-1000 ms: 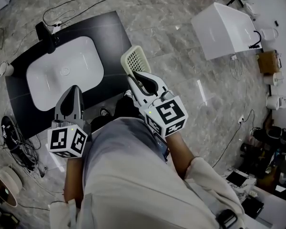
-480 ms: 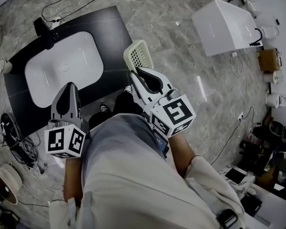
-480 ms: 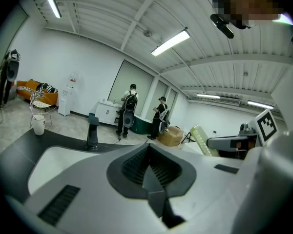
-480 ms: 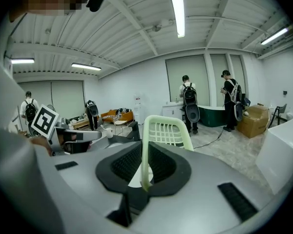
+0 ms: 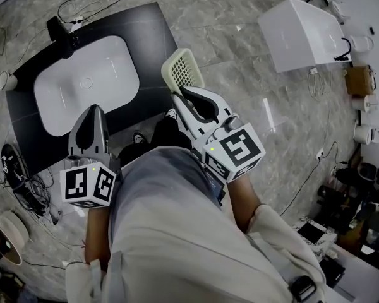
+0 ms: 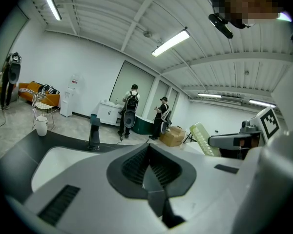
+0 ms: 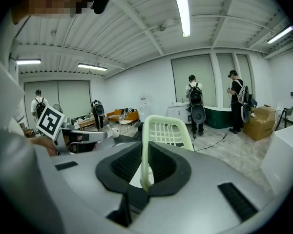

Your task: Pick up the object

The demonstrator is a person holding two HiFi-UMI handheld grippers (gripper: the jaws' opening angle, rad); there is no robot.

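Note:
A pale yellow-green plastic basket with a lattice wall is held above the floor; my right gripper is shut on its rim. In the right gripper view the basket stands upright, its edge pinched between the dark pads. My left gripper hangs over the near edge of the black mat, shut, with nothing in it. In the left gripper view its jaws meet in a closed line, and the basket shows at the right.
On the marble floor lies a black mat bearing a white basin and a black stand. A white box sits at the far right and a cup at the left. Cables trail about. People stand far off.
The head view has drifted a little. Both grippers stay roughly where they were, and the right one keeps its hold on the basket.

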